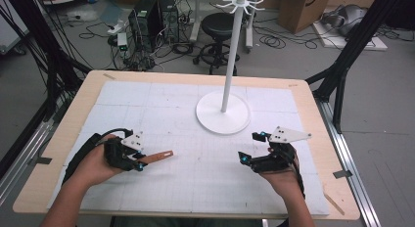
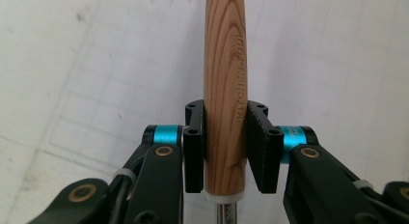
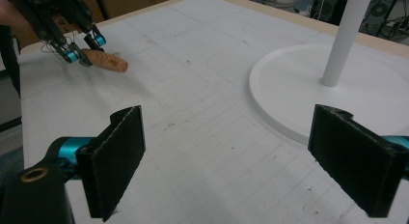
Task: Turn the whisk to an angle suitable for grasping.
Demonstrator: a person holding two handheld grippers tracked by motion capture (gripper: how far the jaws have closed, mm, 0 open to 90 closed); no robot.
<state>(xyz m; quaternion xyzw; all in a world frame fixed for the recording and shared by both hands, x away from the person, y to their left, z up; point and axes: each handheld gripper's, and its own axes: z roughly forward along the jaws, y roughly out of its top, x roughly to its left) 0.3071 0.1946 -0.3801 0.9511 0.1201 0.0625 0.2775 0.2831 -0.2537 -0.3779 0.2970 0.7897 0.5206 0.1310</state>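
Lower left of the high view: the left gripper (image 1: 140,161) is clamped on a brown, round wooden utensil handle (image 1: 157,156) near its metal ferrule; rigid, light, smooth, likely slippery; the right gripper (image 1: 250,147) gapes, holding nothing.

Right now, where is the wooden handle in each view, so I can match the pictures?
High view: the wooden handle lies left of centre, sticking out rightward from the left claw.
Left gripper view: the handle stands upright in the centre, clamped between the black pads.
Right gripper view: its rounded end shows at upper left.
Shared landmark: the gridded white mat under it.
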